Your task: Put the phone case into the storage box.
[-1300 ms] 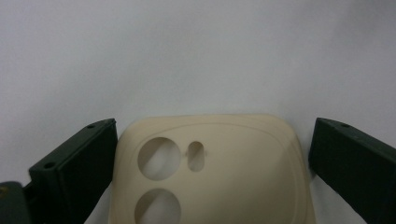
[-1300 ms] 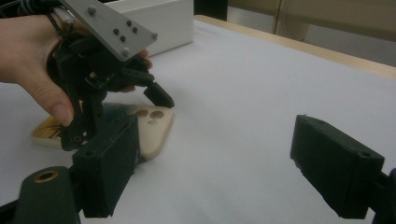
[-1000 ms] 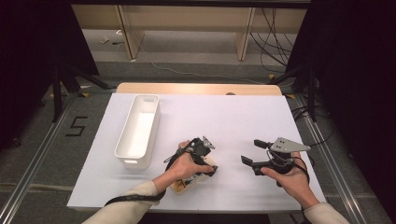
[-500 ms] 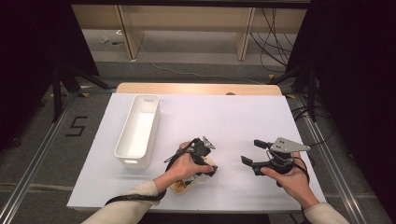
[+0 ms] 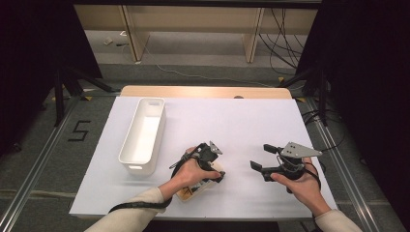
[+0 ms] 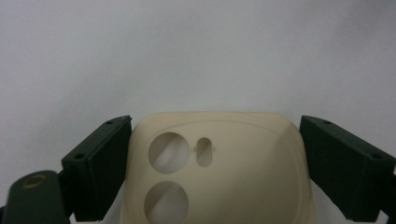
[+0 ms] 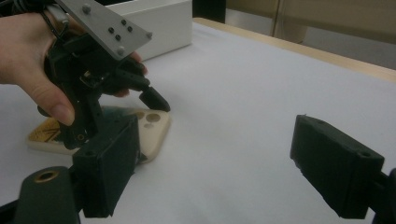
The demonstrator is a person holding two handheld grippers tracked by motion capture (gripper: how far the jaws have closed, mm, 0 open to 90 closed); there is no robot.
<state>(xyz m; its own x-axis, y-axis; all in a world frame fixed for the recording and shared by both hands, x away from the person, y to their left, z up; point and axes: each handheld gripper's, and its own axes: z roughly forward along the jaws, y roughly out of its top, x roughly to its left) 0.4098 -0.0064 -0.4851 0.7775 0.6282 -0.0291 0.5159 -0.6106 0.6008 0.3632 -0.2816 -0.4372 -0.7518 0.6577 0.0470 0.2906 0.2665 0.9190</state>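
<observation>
Here the left gripper (image 5: 216, 166) stands over a cream phone case (image 6: 217, 172) lying flat on the white table (image 5: 241, 121), its jaws spread to either side of the case. The right gripper (image 5: 263, 158) hovers nearby, jaws wide apart and empty. A white bin (image 5: 144, 135) sits left.

Your high view looks forward and down from above your side, taking in the whole white table (image 5: 251, 121). Your left gripper view sits very close, aimed down at the cream phone case (image 6: 219, 168). Your right gripper view runs low over the table toward ten o'clock, sharing that phone case (image 7: 152, 128) and the white bin (image 7: 159, 23).
</observation>
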